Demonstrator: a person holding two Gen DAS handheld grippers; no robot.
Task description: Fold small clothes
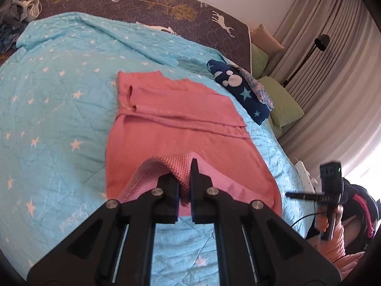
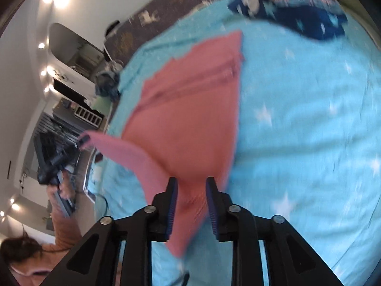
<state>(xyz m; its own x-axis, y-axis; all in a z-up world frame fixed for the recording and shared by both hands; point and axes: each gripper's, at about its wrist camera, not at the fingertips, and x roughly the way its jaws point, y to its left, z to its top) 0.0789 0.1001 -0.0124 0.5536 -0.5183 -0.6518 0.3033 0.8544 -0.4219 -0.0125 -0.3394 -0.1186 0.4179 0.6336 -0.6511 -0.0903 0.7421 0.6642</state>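
Lying sleeve-folded, pink garment [image 1: 181,128] has its hem lifted.

Pink garment [image 1: 181,128] on a light blue white-starred quilt [image 1: 54,109]; navy star-printed cloth [image 1: 240,90].

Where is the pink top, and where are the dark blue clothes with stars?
Pink top [image 1: 190,140], left wrist view, flat middle of the fabric.
Blue clothes [image 1: 245,90], left wrist view, starry folded part.
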